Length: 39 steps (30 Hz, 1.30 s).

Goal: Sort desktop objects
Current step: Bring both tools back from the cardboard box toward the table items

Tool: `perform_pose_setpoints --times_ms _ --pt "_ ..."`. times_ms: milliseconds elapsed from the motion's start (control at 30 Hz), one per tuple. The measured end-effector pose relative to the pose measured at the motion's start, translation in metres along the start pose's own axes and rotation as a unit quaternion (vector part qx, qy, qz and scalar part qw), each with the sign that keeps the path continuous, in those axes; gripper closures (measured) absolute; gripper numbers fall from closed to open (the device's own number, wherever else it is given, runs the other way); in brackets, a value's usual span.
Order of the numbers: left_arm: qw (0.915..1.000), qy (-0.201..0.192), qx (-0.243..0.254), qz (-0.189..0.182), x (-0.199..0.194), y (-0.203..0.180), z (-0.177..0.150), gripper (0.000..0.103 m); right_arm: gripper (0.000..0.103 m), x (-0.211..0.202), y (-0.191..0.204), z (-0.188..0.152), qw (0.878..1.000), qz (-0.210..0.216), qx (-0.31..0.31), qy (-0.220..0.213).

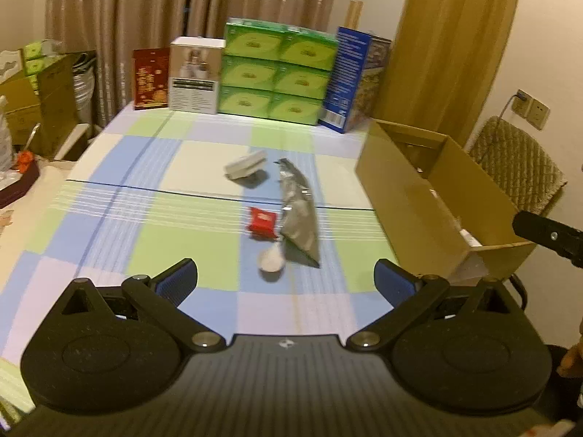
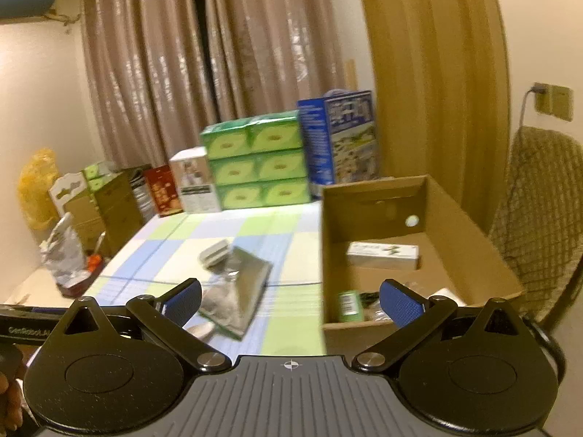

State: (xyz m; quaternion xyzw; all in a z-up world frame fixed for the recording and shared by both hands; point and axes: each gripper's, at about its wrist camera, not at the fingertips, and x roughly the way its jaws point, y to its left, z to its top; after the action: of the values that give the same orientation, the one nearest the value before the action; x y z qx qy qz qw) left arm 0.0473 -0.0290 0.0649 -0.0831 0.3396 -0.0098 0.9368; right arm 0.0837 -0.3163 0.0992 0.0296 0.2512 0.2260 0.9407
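On the checked tablecloth (image 1: 153, 218) lie a silver foil pouch (image 1: 298, 215), a small red packet (image 1: 261, 222), a small white round lid (image 1: 270, 260) and a grey-white flat box (image 1: 245, 165). My left gripper (image 1: 286, 282) hovers open just short of the lid, holding nothing. An open cardboard box (image 2: 470, 240) stands at the table's right side; it holds a white carton (image 2: 382, 255), a green item (image 2: 349, 306) and a small white ball (image 2: 411, 221). Over the box's near left corner my right gripper (image 2: 291, 302) stands open and empty. The silver pouch (image 2: 237, 291) shows left of it.
Stacked green tissue packs (image 1: 275, 73), a blue box (image 1: 349, 76), a white carton (image 1: 195, 73) and a red box (image 1: 150, 78) line the table's far edge. Cartons and bags crowd the floor at the left (image 1: 36, 98). A padded chair (image 2: 539, 218) stands right of the box.
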Motion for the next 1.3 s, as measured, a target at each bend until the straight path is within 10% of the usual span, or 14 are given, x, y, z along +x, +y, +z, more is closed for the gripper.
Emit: perform_pose_setpoints --times_ms 1300 --pt "0.9966 0.067 0.048 -0.006 0.097 0.072 0.003 0.002 0.002 0.146 0.054 -0.015 0.993 0.029 -0.033 0.110"
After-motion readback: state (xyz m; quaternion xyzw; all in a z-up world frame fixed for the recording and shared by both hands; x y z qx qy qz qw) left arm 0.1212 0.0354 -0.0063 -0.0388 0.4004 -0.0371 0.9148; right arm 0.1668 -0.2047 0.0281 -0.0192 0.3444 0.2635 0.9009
